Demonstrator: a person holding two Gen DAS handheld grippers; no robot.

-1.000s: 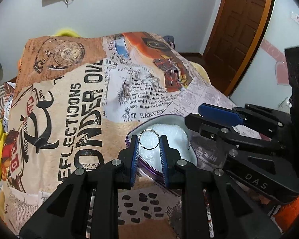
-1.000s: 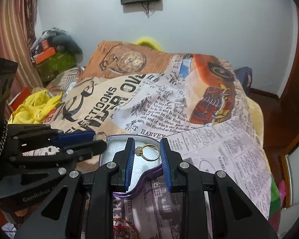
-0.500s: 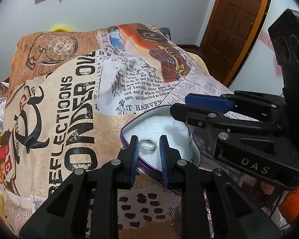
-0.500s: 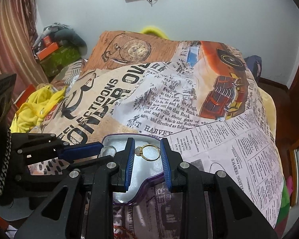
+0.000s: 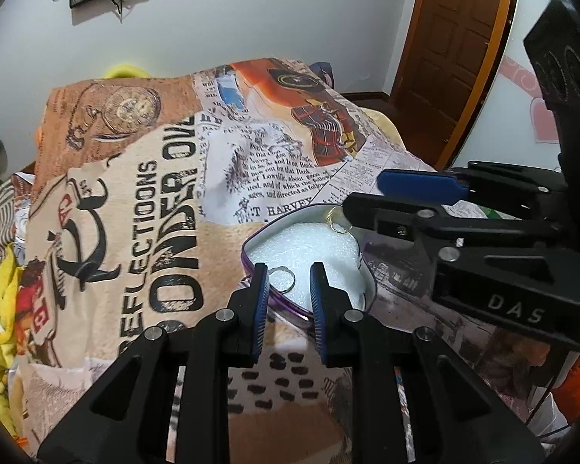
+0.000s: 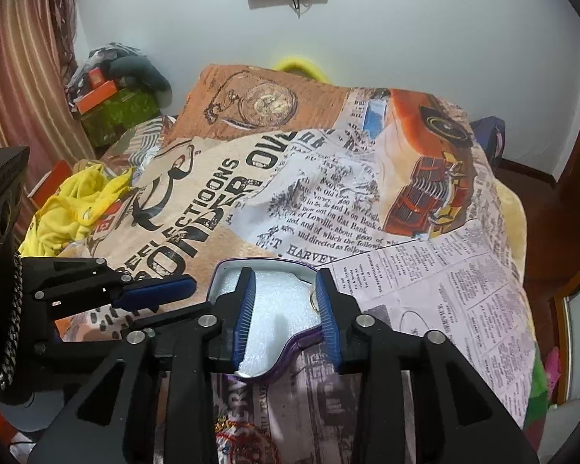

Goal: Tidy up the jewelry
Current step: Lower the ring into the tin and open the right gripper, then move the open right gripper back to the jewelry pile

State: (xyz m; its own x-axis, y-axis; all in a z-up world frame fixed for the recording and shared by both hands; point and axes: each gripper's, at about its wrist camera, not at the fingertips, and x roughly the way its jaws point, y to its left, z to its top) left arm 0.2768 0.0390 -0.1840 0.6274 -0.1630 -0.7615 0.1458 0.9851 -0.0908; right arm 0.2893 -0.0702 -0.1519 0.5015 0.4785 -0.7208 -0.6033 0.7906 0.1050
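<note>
A heart-shaped tin with a purple rim (image 5: 251, 243) and white foam lining lies on the printed blanket; it also shows in the right wrist view (image 6: 220, 270). A silver ring (image 5: 283, 279) rests on the foam just ahead of my left gripper (image 5: 289, 294), which is open and clear of it. A gold ring (image 5: 336, 221) lies at the tin's far edge; in the right wrist view the gold ring (image 6: 312, 301) sits against the right finger's inner pad. My right gripper (image 6: 286, 301) is open over the foam. Each gripper shows in the other's view.
The printed blanket (image 6: 328, 178) covers the bed. Yellow cloth (image 6: 73, 208) and boxes (image 6: 100, 96) lie at the far left. A wooden door (image 5: 456, 46) stands at the right. Red-gold jewelry (image 6: 232, 437) lies on the blanket near the right gripper's base.
Both grippers have opened. The silver ring left the left gripper and the gold ring left the right gripper; both now lie in the tin on the foam.
</note>
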